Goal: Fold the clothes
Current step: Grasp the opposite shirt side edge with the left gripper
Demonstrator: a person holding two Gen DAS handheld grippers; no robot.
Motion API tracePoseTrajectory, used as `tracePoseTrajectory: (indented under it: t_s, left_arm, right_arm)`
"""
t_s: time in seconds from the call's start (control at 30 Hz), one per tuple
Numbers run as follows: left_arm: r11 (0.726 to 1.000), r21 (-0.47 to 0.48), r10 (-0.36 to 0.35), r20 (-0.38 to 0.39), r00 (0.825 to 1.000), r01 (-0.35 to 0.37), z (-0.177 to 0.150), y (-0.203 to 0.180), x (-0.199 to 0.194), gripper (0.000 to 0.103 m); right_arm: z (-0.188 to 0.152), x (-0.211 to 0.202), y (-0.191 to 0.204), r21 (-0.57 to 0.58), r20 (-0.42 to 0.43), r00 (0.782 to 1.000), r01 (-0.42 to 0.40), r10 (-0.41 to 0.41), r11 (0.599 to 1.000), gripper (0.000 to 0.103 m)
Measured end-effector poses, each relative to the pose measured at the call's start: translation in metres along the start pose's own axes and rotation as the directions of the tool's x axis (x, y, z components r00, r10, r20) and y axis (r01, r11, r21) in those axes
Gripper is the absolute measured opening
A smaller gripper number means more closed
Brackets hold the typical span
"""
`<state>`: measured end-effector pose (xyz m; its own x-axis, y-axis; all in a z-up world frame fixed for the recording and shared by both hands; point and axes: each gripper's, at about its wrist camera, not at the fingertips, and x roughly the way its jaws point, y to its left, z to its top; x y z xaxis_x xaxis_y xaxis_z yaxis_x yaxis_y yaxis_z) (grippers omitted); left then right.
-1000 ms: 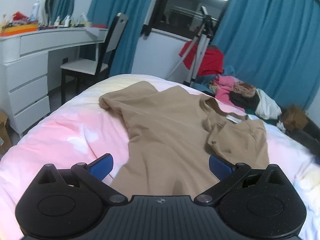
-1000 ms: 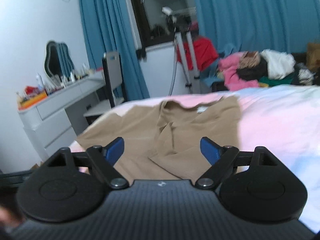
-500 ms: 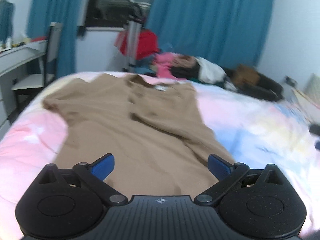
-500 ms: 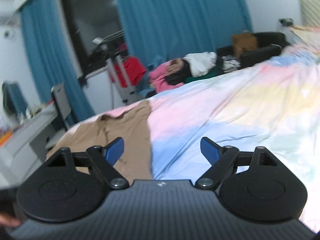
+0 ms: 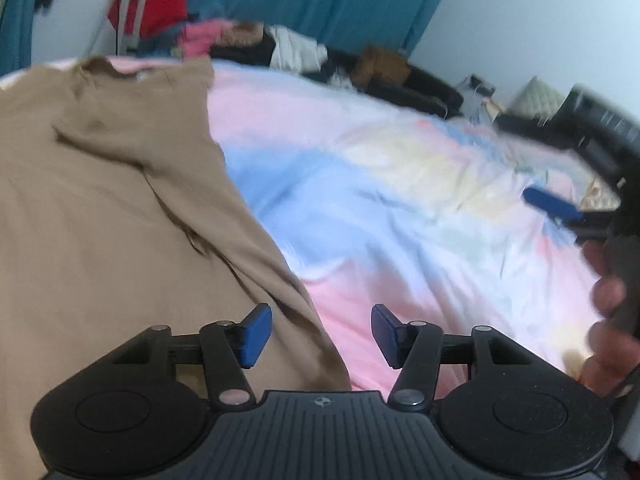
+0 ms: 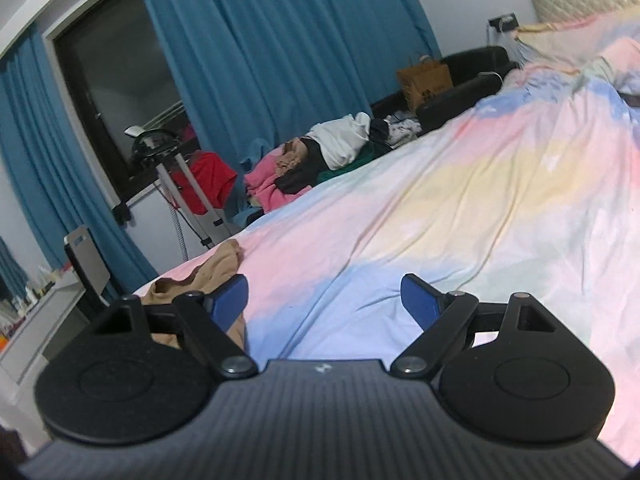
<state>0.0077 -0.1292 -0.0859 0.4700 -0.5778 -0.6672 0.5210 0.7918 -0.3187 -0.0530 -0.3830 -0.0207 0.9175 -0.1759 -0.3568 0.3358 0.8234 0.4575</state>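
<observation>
Pastel bedspread point(image 5: 400, 184) bears tan shirt point(image 5: 100, 208); left tongs point(image 5: 320, 334) closing, empty.

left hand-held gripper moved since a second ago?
Yes. The left hand-held gripper swung right: the tan shirt, earlier centred between its fingers, now lies left, and its jaws have just been closing with the shirt's edge between them.

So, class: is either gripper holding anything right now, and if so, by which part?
Nothing is held. The left gripper, just closing, straddles the tan shirt's side edge without pinching it; the right gripper is open over the bedsheet.
</observation>
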Motion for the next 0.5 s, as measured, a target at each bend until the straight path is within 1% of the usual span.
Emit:
tracePoseTrajectory:
  t_s: [0.03, 0.1, 0.17, 0.23, 0.27, 0.4, 0.43, 0.5]
  left_arm:
    - [1.0, -0.002, 0.005, -0.015, 1.0, -0.005, -0.003, -0.001, 0.01, 0.057]
    - [0.999, -0.014, 0.038, -0.039, 0.999, -0.039, -0.007, 0.002, 0.028, 0.046]
    - [0.998, -0.031, 0.059, -0.047, 0.997, -0.06, -0.011, 0.01, 0.035, 0.022]
    - [0.997, -0.067, 0.04, -0.041, 0.998, -0.043, -0.011, 0.019, 0.037, 0.007]
    - [0.994, -0.103, 0.02, -0.04, 0.999, -0.024, -0.01, 0.025, 0.035, 0.006]
    - [0.98, -0.187, -0.066, -0.009, 0.998, 0.063, 0.0, 0.036, 0.01, 0.005]
    - [0.973, -0.213, -0.09, -0.003, 0.996, 0.087, 0.004, 0.041, -0.001, 0.005]
    - [0.948, -0.287, -0.141, 0.008, 0.99, 0.137, 0.011, 0.058, -0.019, 0.005]
  right_arm:
    - [-0.001, 0.001, -0.002, 0.008, -0.003, 1.0, 0.005, -0.005, 1.0, 0.085]
    - [-0.002, 0.005, -0.007, 0.021, -0.017, 1.0, 0.017, -0.016, 1.0, 0.085]
    - [-0.004, 0.01, -0.01, 0.03, -0.036, 0.999, 0.024, -0.023, 0.999, 0.085]
    - [-0.006, 0.014, -0.011, 0.029, -0.05, 0.998, 0.028, -0.027, 0.999, 0.085]
    - [-0.007, 0.015, -0.01, 0.026, -0.056, 0.998, 0.03, -0.029, 0.999, 0.085]
    - [-0.01, 0.019, -0.009, 0.019, -0.081, 0.996, 0.034, -0.032, 0.999, 0.085]
    - [-0.01, 0.019, -0.009, 0.021, -0.086, 0.996, 0.034, -0.032, 0.999, 0.085]
    - [-0.011, 0.02, -0.009, 0.025, -0.098, 0.995, 0.035, -0.032, 0.999, 0.085]
